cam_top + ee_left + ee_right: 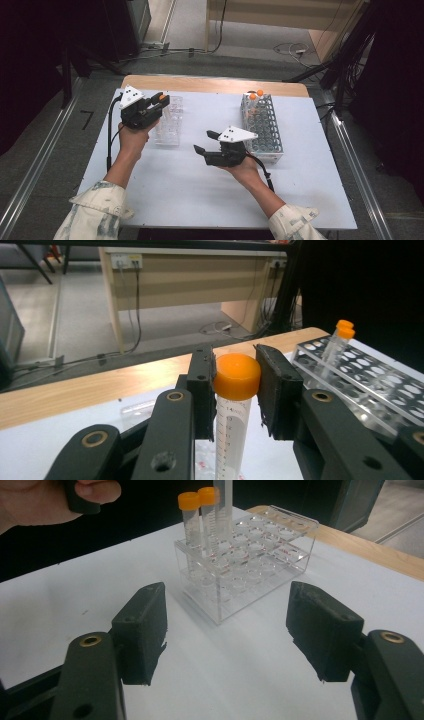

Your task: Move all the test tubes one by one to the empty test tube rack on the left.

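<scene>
Left gripper view: my left tool point(235, 390) clamps one orange-capped tube point(236, 405), graduations reading 14; right tool point(227, 635) gapes empty; two racks.

On the table point(165, 200), a clear rack point(168, 125) sits at nine o'clock and a mesh rack point(262, 127) at three. Two tubes point(256, 94) stand in the mesh rack's far corner, at twelve o'clock. A desk point(190, 275) stands behind the table.
</scene>
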Tool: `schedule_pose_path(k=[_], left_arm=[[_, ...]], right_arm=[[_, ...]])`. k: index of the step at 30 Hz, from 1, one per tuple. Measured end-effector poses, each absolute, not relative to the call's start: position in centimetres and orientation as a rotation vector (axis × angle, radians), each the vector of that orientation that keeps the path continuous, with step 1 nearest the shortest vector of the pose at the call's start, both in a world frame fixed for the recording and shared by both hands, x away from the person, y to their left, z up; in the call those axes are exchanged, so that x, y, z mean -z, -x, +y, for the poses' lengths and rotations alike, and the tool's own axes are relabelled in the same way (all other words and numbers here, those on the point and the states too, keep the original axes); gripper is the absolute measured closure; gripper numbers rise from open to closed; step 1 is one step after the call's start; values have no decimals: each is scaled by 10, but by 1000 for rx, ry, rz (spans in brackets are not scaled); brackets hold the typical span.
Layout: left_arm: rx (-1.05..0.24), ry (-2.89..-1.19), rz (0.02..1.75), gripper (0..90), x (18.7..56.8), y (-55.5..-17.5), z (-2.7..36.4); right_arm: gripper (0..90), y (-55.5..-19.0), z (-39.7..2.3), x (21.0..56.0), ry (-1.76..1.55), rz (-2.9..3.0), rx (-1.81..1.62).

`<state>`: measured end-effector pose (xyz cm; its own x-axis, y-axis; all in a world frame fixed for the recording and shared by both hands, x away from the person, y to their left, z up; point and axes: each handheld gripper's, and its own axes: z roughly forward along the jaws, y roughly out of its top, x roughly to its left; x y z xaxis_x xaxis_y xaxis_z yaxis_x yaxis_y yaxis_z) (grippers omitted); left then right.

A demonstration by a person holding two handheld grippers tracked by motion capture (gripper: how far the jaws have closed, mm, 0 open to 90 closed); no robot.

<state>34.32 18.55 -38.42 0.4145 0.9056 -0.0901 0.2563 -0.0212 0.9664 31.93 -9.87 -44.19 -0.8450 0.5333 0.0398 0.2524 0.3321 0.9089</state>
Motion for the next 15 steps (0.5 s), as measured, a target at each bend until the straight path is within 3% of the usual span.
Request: schedule_pose_path(k=[15], left_arm=[[-817,-1526,1140,702,390,-364,199]], right_arm=[[278,-316,-105,444,-722,2322,-1531]])
